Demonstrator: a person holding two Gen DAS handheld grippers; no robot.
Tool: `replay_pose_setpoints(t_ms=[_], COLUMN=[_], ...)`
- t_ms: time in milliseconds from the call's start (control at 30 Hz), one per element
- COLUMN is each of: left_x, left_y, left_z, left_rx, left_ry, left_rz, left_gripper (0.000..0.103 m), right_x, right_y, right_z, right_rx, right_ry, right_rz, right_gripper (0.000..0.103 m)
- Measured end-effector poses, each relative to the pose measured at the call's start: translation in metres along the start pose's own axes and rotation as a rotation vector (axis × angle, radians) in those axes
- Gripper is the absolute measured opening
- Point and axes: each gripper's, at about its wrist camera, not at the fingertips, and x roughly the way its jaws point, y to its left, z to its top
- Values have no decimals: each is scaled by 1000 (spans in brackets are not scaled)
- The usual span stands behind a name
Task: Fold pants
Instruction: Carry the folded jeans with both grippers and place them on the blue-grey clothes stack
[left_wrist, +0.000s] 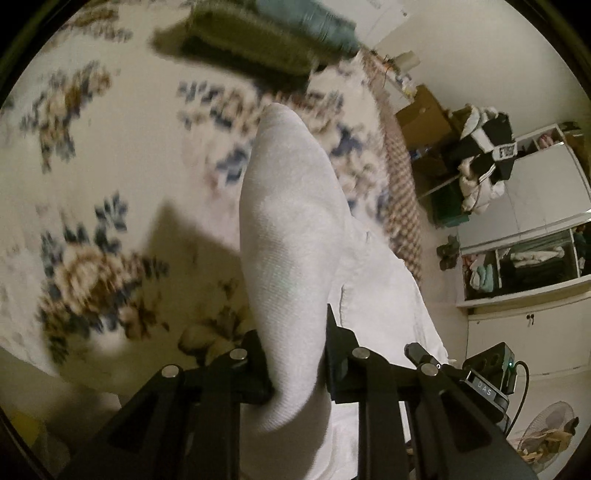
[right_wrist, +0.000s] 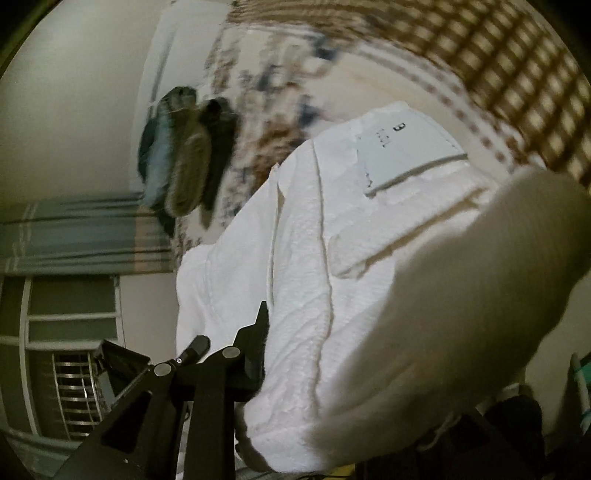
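The white pants (left_wrist: 291, 236) hang in a thick fold from my left gripper (left_wrist: 295, 354), whose two black fingers are shut on the cloth above the floral bed cover (left_wrist: 92, 155). In the right wrist view the same white pants (right_wrist: 295, 258) fill the middle, with a white label (right_wrist: 406, 151) near the waistband. My right gripper (right_wrist: 295, 354) is shut on the pants. Only its left finger (right_wrist: 255, 343) shows, and the cloth hides the other. A blurred fold (right_wrist: 461, 295) covers the right side.
A stack of folded dark green and teal clothes (left_wrist: 273, 40) lies on the bed at the far side, also seen in the right wrist view (right_wrist: 184, 155). A checked blanket edge (left_wrist: 402, 192) borders the bed. Shelves with clothes (left_wrist: 524, 258) and boxes stand to the right.
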Motion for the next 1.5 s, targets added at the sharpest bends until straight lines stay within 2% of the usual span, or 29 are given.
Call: replay_pose_setpoints(t_ms=[200, 300, 433, 567, 700, 867, 933, 1033, 1133, 1167, 1233, 1333, 1400, 1500], left_x=[-50, -68, -80, -74, -51, 8, 37, 74, 79, 77, 75, 70, 68, 60], left_y=[-23, -26, -25, -17, 2, 42, 65, 102, 121, 125, 128, 124, 121, 111], left_z=[82, 139, 234, 344, 437, 514, 530, 537, 532, 531, 532, 532, 534, 530], left_rx=[3, 12, 30, 64, 79, 81, 57, 15, -1, -13, -25, -20, -28, -27], left_ry=[-93, -137, -190, -232, -239, -209, -167, -104, -100, -98, -90, -84, -80, -84], left_rz=[-36, -58, -93, -99, -99, -62, -34, 4, 7, -4, -13, -7, 23, 82], left_gripper=[18, 18, 18, 18, 18, 18, 18, 19, 22, 22, 23, 24, 26, 29], right_x=[-10, 1, 32, 85, 151, 246, 279, 334, 362, 361, 353, 321, 304, 298], right_y=[110, 175, 255, 333, 387, 418, 416, 397, 377, 372, 364, 353, 350, 354], right_z=[32, 61, 105, 160, 217, 286, 304, 322, 326, 328, 328, 330, 331, 337], right_rx=[-103, -154, -196, -216, -228, -234, -234, -220, -203, -190, -157, -117, -105, -115], right_ry=[-30, -60, -114, -166, -196, -212, -212, -177, -119, -103, -87, -141, -192, -186], right_rz=[34, 52, 82, 114, 135, 131, 115, 42, -24, -30, -8, -10, -44, -126], right_gripper=[24, 25, 25, 25, 24, 24, 24, 25, 33, 39, 40, 40, 40, 40])
